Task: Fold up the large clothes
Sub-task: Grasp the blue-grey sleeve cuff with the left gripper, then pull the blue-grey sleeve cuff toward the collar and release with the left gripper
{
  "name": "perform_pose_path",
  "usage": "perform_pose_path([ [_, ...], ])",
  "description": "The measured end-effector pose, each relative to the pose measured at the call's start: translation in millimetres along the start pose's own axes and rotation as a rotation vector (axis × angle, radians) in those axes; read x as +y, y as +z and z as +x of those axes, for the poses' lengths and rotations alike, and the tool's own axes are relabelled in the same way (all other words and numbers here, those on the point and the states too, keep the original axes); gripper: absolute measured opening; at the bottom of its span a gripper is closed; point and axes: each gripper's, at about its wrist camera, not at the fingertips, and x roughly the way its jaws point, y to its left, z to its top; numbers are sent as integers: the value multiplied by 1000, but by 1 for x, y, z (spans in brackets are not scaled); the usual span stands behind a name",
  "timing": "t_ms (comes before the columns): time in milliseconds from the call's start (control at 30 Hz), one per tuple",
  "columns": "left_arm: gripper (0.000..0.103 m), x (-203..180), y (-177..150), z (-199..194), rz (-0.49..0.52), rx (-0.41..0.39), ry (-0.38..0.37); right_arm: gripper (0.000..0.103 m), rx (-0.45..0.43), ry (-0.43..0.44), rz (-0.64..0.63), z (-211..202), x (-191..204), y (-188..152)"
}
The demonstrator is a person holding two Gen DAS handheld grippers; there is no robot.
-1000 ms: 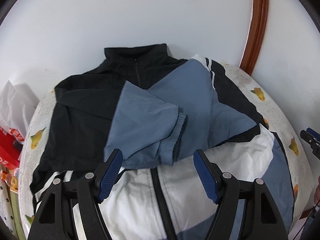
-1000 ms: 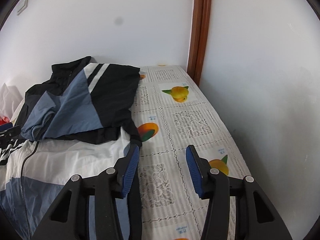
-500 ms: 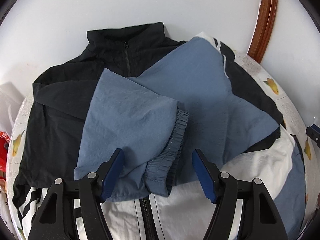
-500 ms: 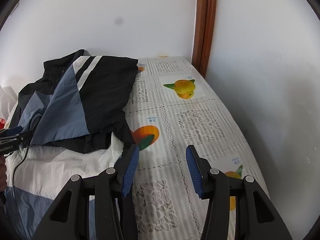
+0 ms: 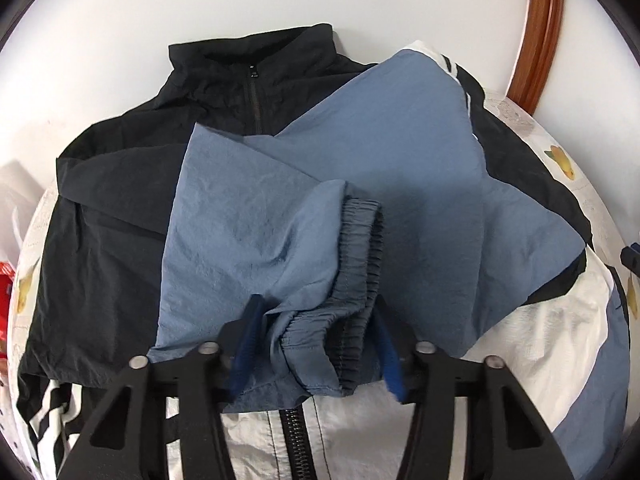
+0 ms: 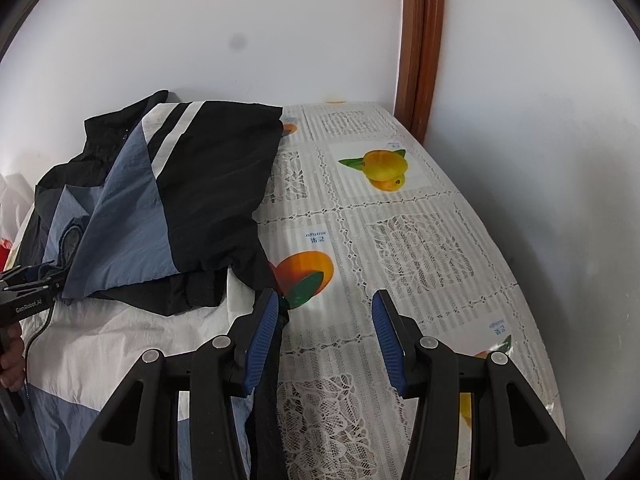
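A black, blue and white zip jacket [image 5: 120,248] lies on the table with both sleeves folded across its chest. My left gripper [image 5: 316,344] is open, its blue pads either side of the elastic cuff [image 5: 356,280] of the blue sleeve [image 5: 248,232], which bunches between them. In the right wrist view the jacket [image 6: 208,184] lies at left. My right gripper [image 6: 324,336] is open and empty at the jacket's right edge, over the tablecloth [image 6: 420,248]; the left fingertip [image 6: 266,320] is beside the black hem. The left gripper [image 6: 28,292] shows at far left.
The table has a lace-and-fruit patterned cloth and stands in a corner of white walls with a brown wooden post [image 6: 420,48]. A white bag [image 5: 16,196] and a red pack [image 5: 5,292] sit at the left edge. The cloth's right half is bare.
My left gripper has moved forward and down onto the blue sleeve; its cuff now sits between the pads. My right gripper has moved slightly forward along the jacket's right edge.
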Motion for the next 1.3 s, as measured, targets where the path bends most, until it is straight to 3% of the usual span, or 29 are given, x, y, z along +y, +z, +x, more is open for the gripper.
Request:
perform_pose_path([
  [100, 22, 1, 0, -7, 17, -18, 21, 48, 0, -1, -2, -3, 2, -1],
  [200, 14, 10, 1, -17, 1, -40, 28, 48, -6, -2, -9, -9, 9, 0],
  [600, 12, 104, -1, -64, -158, -123, 93, 48, -39, 57, -59, -24, 69, 15],
  [933, 13, 179, -16, -56, -313, -98, 93, 48, -17, 57, -79, 3, 108, 22],
  [1300, 19, 208, -32, -44, -391, -70, 121, 54, 33, -23, -82, 38, 110, 17],
])
